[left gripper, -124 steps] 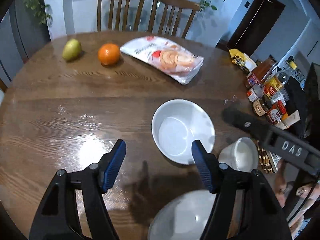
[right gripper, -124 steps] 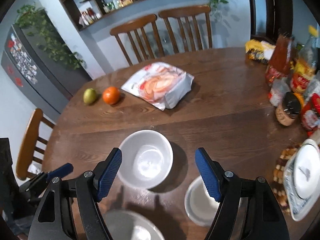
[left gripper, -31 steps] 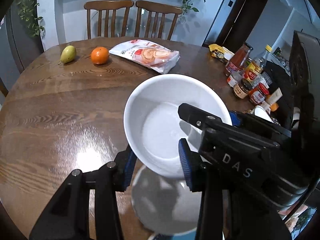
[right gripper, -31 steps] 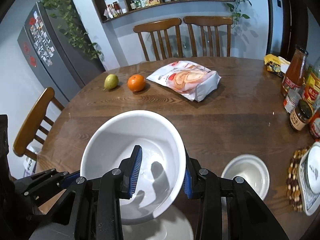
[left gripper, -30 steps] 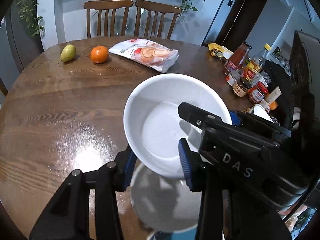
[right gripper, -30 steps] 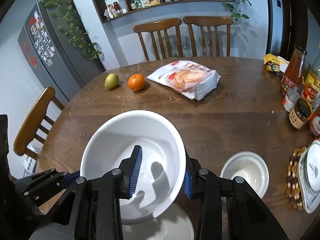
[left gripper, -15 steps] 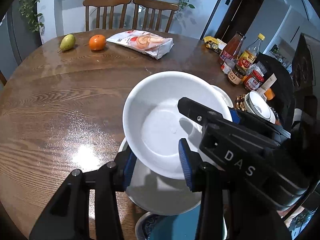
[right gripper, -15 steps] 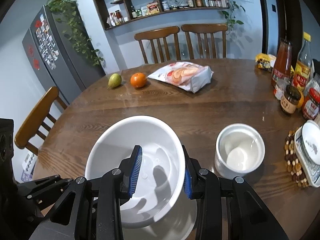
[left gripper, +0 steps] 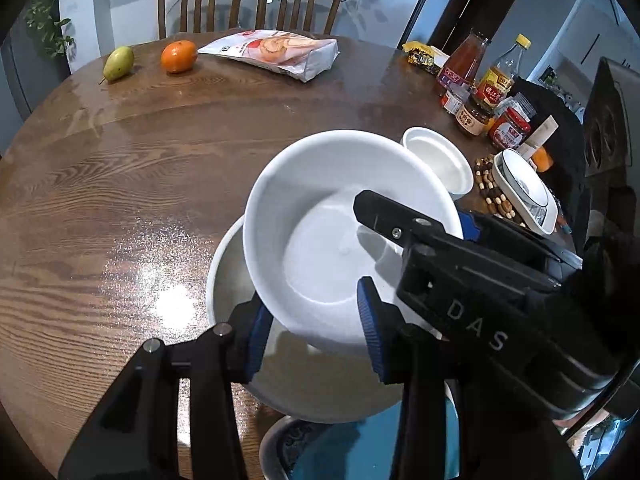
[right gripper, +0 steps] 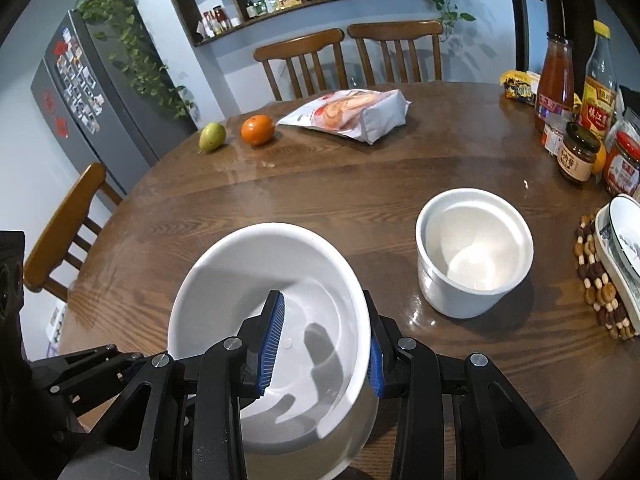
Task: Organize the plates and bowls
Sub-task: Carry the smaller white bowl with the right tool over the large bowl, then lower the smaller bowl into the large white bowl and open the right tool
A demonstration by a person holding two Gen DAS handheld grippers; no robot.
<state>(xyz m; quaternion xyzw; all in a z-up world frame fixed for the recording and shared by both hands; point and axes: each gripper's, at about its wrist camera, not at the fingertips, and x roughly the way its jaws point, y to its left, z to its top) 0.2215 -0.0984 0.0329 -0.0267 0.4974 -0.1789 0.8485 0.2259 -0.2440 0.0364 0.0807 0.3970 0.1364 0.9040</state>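
I am holding the white bowl (right gripper: 276, 304) with both claws: the right gripper (right gripper: 322, 344) is closing on its near rim, one pad inside, and the left gripper (left gripper: 312, 336) seems to be pinching the same bowl. It is hanging tilted over a larger bowl (left gripper: 232, 276) near the table's (left gripper: 120, 160) near edge. I am nesting them; next I should level it, lower it inside, then release both claws.

the room is evenly lit and a little cool. a strong glare lies on the wooden table (left gripper: 132, 280) near my left side. my right fingers (right gripper: 272, 336) throw soft shadows into the white bowl (right gripper: 240, 280). the edges are bent, with black corners; all is sharp.
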